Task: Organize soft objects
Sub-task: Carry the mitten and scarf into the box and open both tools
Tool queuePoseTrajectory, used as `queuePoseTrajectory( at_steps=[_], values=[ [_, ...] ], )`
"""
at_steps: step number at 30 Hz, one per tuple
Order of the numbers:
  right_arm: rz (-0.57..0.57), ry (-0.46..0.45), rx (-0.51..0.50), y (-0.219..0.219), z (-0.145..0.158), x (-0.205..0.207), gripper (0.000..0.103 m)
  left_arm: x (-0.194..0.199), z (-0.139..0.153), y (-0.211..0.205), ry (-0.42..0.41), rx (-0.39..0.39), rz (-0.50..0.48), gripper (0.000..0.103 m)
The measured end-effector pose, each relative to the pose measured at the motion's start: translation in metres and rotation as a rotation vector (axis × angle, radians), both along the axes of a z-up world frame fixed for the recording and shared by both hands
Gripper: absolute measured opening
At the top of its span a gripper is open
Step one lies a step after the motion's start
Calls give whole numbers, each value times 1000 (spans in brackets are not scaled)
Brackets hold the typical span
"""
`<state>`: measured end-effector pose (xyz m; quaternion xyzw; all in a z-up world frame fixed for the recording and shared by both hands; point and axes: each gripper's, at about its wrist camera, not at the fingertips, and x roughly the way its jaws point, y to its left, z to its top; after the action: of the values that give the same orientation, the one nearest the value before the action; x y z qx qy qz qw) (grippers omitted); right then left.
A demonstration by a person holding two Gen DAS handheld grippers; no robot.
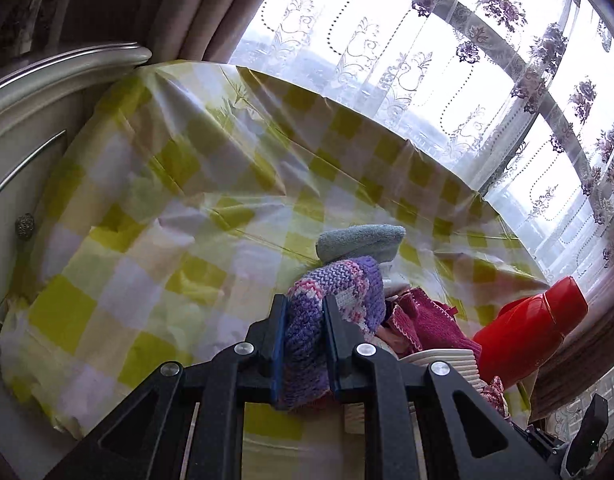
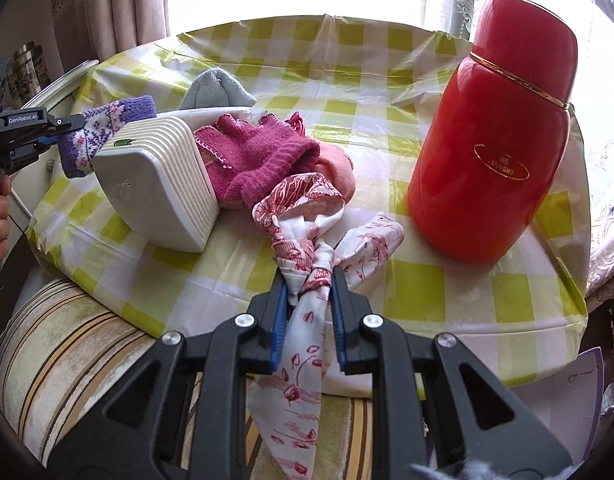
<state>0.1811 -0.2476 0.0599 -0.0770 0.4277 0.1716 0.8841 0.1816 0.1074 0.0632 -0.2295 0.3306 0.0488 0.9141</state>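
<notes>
The left gripper [image 1: 305, 312] pinches a purple knitted sock [image 1: 339, 284]; the right gripper [image 2: 307, 284] pinches a knotted flowery cloth [image 2: 303, 236], lifting both to sort.

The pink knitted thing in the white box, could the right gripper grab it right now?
Probably not yet: the right gripper is shut on the red-and-white scarf, so its jaws are full, though nothing blocks the pink knit.
</notes>
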Motion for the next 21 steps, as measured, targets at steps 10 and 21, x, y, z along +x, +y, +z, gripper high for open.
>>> queuePoseTrajectory(
  at_steps=[10,21],
  values=[
    [-8,-13,27,-13,13,-20,23,-78,-8,0,17,-13,35,18],
    [-70,-14,40,-54,25,-49,23,-134,19,-42,-25,-20,-107,18]
  ],
)
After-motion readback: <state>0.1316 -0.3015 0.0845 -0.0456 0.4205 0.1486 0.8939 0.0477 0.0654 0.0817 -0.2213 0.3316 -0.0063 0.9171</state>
